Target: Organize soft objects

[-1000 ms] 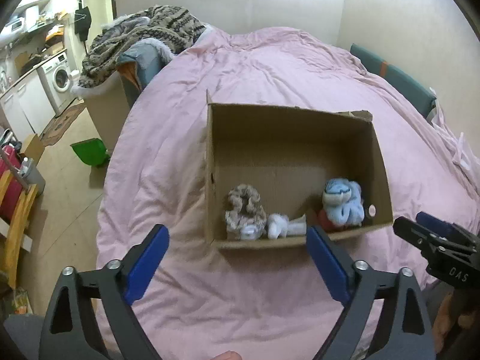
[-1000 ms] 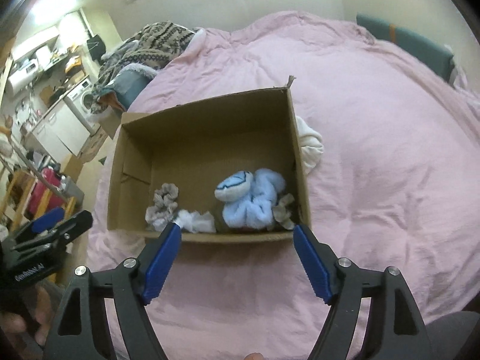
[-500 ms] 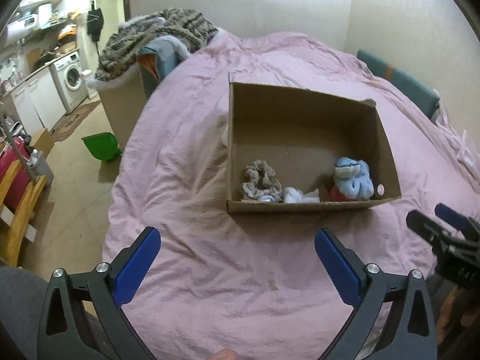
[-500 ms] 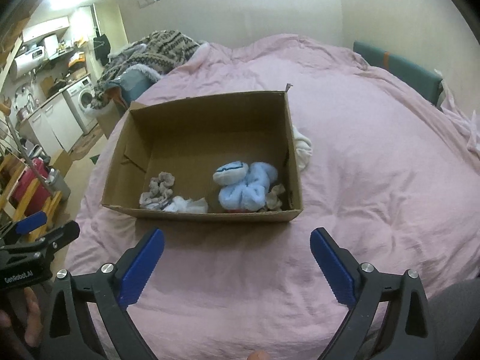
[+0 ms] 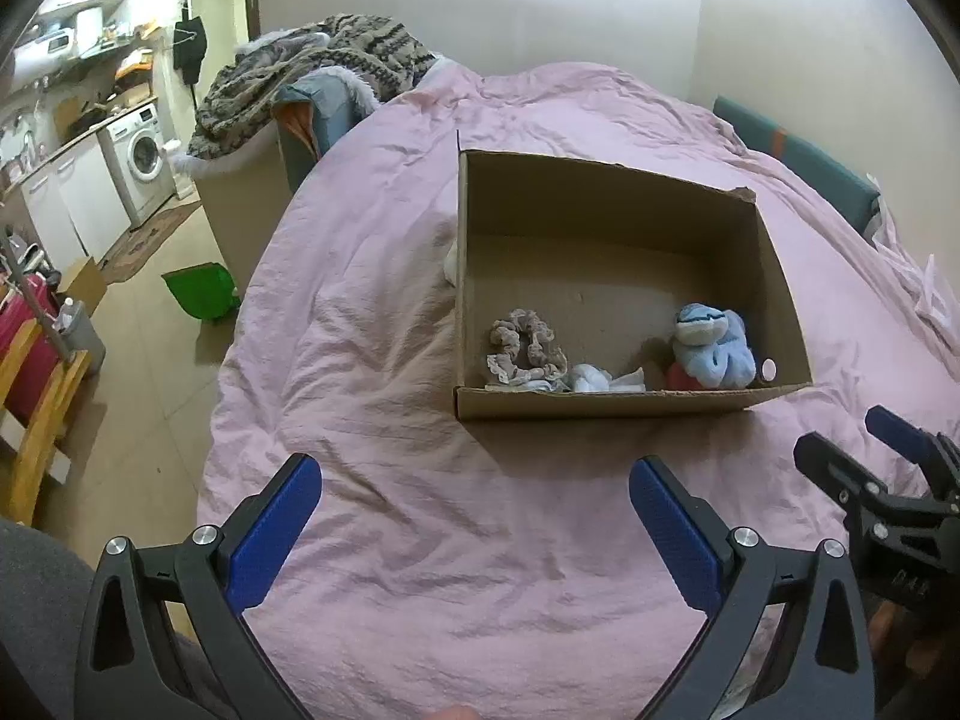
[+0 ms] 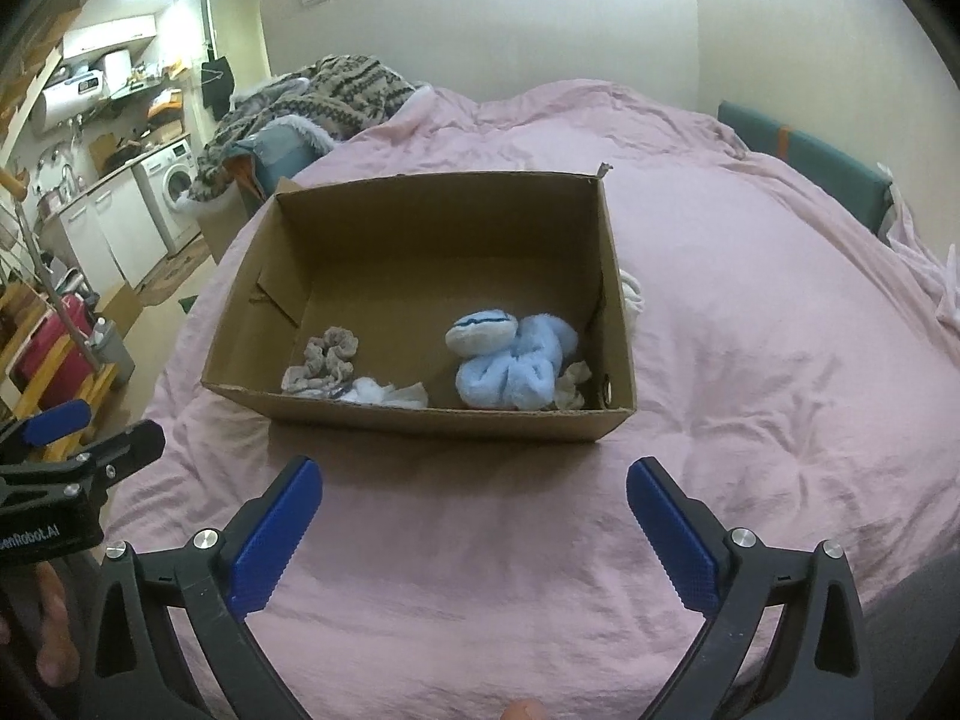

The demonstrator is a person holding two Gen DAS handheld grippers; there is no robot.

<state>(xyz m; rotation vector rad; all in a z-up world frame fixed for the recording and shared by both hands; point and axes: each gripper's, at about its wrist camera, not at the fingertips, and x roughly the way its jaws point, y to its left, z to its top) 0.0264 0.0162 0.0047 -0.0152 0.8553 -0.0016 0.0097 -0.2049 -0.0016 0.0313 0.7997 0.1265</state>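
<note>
Pink bedding (image 5: 432, 480) fills our view, a rumpled cover spread across the whole bed, with a kitchen corner and a washing machine (image 5: 147, 159) off to the left and a pile of patterned knitwear (image 5: 312, 72) heaped at the far edge. On the cover sits our cardboard box (image 5: 612, 228), open at the top, and we can see straight down into it. Against its near wall lies a beige scrunchie (image 5: 528, 348), and touching it a crumpled white cloth (image 5: 600, 379). Over in the right corner sits a light blue plush toy (image 5: 711, 345), with something red (image 5: 678, 375) tucked just beside it. From the right wrist view the blue toy (image 6: 510, 360) looks bunched up, a small grey-white scrap (image 6: 570, 390) pressed at its side. Peeking out from behind the box's right wall, on the bedding, is another white cloth (image 6: 631, 294).

Our left tongs (image 5: 474, 492) hover over bare pink cover just short of the box, jaws spread wide, gripping nothing. Our right tongs (image 6: 474, 492) do the same a little to the right, blue pads well apart and empty. Each pair shows up at the edge of the other's view, low and near the box's front wall. A green dustpan (image 5: 201, 291) rests on the floor beside the bed.
</note>
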